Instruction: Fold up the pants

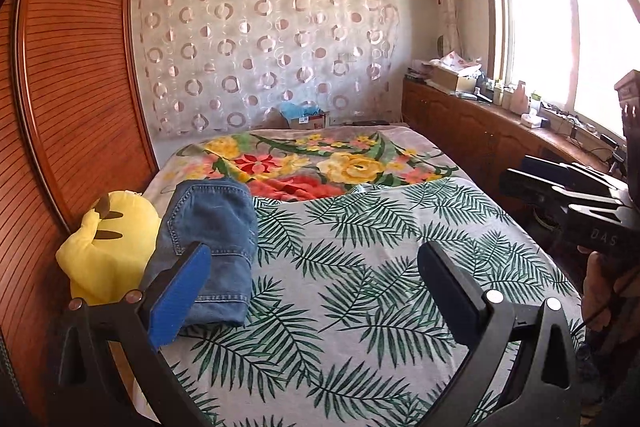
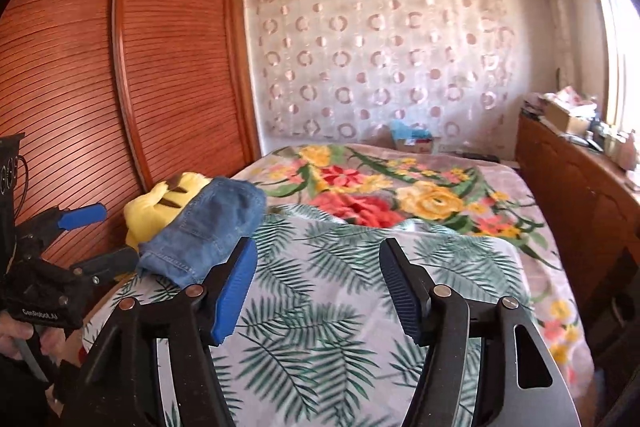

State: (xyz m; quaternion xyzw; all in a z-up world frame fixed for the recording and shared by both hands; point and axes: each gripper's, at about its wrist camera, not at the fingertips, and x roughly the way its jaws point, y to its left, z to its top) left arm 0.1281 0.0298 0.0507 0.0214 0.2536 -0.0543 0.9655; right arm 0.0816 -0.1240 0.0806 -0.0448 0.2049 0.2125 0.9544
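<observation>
The blue denim pants [image 1: 210,247] lie folded in a compact stack on the palm-leaf sheet [image 1: 360,287] at the bed's left side, leaning on a yellow plush toy [image 1: 106,251]. They also show in the right wrist view [image 2: 204,235]. My left gripper [image 1: 314,283] is open and empty, held above the sheet just right of the pants. It also shows at the left of the right wrist view [image 2: 100,235]. My right gripper [image 2: 318,287] is open and empty above the sheet. It also shows at the right edge of the left wrist view [image 1: 560,187].
A floral blanket [image 1: 332,163] covers the far half of the bed. A wooden slatted wardrobe [image 1: 72,87] stands along the left. A wooden cabinet [image 1: 460,115] with clutter runs under the window on the right. A small box [image 1: 308,117] sits by the curtained wall.
</observation>
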